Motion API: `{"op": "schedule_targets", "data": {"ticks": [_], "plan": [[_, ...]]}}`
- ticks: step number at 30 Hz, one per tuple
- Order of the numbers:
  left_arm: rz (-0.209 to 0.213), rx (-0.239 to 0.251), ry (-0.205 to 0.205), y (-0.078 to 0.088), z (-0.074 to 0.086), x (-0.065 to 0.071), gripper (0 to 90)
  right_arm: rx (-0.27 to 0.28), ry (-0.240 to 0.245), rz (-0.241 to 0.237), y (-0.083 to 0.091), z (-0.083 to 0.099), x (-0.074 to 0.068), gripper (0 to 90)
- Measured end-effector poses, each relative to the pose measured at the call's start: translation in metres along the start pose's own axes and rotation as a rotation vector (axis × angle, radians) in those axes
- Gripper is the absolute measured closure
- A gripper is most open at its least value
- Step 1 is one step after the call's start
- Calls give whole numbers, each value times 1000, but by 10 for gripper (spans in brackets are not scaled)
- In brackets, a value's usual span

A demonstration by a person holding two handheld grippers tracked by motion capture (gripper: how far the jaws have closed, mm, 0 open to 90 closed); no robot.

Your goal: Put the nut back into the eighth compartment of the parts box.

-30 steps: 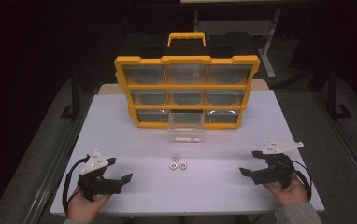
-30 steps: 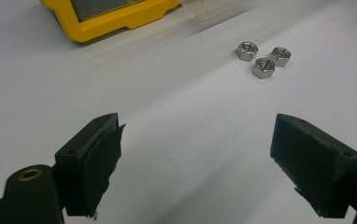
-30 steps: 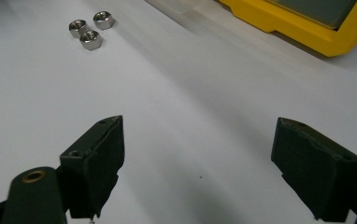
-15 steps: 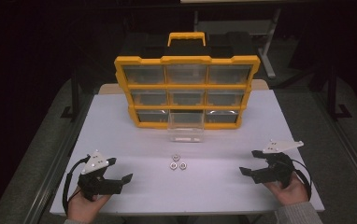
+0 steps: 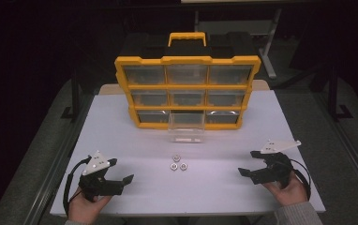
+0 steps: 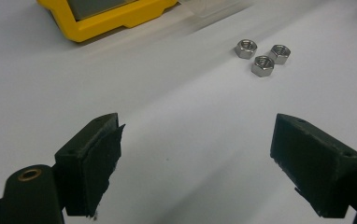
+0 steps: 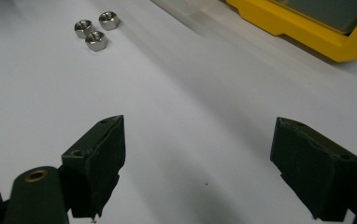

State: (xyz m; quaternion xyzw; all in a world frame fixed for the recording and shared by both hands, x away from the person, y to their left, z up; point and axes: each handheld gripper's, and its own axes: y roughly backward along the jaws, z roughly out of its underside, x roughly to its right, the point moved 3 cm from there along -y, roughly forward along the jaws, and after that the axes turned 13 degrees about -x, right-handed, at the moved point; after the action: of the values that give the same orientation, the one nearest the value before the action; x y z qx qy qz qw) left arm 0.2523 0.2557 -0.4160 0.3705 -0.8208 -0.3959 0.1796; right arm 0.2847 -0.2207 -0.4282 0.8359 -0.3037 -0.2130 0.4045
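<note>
Where the white table (image 5: 121, 140) lies bare between the two hands, three nuts (image 5: 177, 163) sit in a tight cluster: small, six-sided, bright steel, lying flat with their threaded holes up, just in front of a clear drawer (image 5: 185, 127) pulled out of the yellow organizer (image 5: 186, 91). The left gripper (image 5: 121, 180) and the right gripper (image 5: 249, 169) rest near the front edge, well apart from the nuts on either side. Both have their jaws spread wide and hold nothing.
</note>
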Motion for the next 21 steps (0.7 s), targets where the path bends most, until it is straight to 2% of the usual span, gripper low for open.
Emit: {"op": "schedule_targets", "data": {"ticks": [9,10,17,21], "plan": [[-2,7,6,1,-2,0,156,-21,15,-18,1,-11,-5,179],[-2,8,6,0,-2,0,156,-23,41,-17,1,-18,-9,181],[3,10,8,0,-3,2,156,-46,90,-42,-1,-39,-20,207],[2,5,2,0,-2,2,156,-65,95,-66,-4,-47,-22,218]]}}
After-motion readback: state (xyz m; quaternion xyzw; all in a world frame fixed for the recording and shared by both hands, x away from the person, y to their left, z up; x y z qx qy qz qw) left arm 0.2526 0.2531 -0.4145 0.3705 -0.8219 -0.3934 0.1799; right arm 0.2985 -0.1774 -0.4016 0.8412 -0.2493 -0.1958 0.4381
